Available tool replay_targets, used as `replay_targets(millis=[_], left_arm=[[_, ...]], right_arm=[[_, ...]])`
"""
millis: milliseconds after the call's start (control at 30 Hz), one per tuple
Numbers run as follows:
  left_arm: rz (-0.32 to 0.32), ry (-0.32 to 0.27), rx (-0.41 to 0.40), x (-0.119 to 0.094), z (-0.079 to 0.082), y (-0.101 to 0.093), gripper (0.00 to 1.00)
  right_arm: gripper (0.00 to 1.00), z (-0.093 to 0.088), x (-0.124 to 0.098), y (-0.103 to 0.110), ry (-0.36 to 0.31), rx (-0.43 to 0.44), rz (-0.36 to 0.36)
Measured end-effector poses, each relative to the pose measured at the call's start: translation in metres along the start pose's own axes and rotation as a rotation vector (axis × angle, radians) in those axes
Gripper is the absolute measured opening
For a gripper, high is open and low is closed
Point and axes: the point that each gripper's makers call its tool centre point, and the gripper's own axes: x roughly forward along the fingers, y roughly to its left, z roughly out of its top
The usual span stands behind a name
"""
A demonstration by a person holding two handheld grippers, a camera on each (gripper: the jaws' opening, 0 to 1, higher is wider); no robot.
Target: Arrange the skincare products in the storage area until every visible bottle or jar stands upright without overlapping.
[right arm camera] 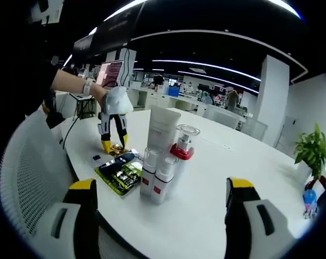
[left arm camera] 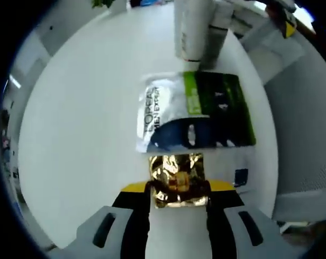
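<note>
The skincare products sit on a white round table (right arm camera: pixel 243 162), and the one being handled now is a small gold foil packet (left arm camera: pixel 177 179). In the left gripper view, the left gripper (left arm camera: pixel 178 195) has its jaws closed in on the gold packet, one jaw on each side, so it is holding the packet flat on the table. Just past the jaw tips lies 1 flat sachet (left arm camera: pixel 195 110) in silver, green and dark blue, and it looks to be touching the far edge of the gold packet. Past that stands 1 white tube (left arm camera: pixel 191 29). I think the good way to do this step is to lift or slide the gold packet slowly, straight back from the sachet, so the 2 do not overlap and nothing gets knocked. In the right gripper view, the right gripper (right arm camera: pixel 161 202) has its jaws wide apart and holds nothing. Ahead of the jaws and between them stand 4 upright things close together: 1 tall tube, 1 pump bottle with a red collar (right arm camera: pixel 181 151), and 2 small white bottles with red bands (right arm camera: pixel 156 175). To the left of these lie the 2 flat packets.
</note>
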Motion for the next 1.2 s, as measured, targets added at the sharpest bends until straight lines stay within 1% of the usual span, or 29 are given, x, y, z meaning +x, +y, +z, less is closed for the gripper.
replay_targets(millis=[67,133,200,333,367,467,833,1133,1200], left_arm=[[0.001,0.014,-0.004,0.0005,0.0008,0.0005,0.37],[-0.001,0.023,0.010,0.0009,0.0017,0.0008,0.37],[0.003,0.027,-0.008,0.0013,0.0031,0.0019,0.37],[0.004,0.023,-0.003,0.0020,0.0048,0.0030,0.37],[0.007,0.022,-0.020,0.0023,0.0053,0.0035,0.37],[0.009,0.019,-0.030,0.0027,0.0062,0.0043,0.37],[0.014,0.011,-0.032,0.0027,0.0063,0.0033,0.37],[0.063,-0.008,-0.038,0.0010,0.0064,0.0091,0.45],[0.071,-0.010,-0.039,0.0007,0.0065,0.0092,0.45]], right_arm=[[0.99,-0.0006,0.0000,0.0000,0.003,-0.003,-0.001],[0.99,-0.0001,-0.0001,-0.0001,0.000,-0.004,-0.002],[0.99,0.0000,-0.0002,-0.0002,-0.001,-0.004,-0.003],[0.99,-0.0002,-0.0001,-0.0002,0.000,-0.006,-0.003],[0.99,-0.0003,-0.0001,-0.0001,0.000,-0.006,-0.002],[0.99,-0.0005,-0.0001,-0.0002,0.001,-0.007,-0.002],[0.99,-0.0013,-0.0001,-0.0005,0.005,-0.015,-0.006],[0.99,-0.0021,0.0001,-0.0002,0.011,-0.023,-0.006],[0.99,-0.0023,0.0001,-0.0005,0.012,-0.027,-0.008]])
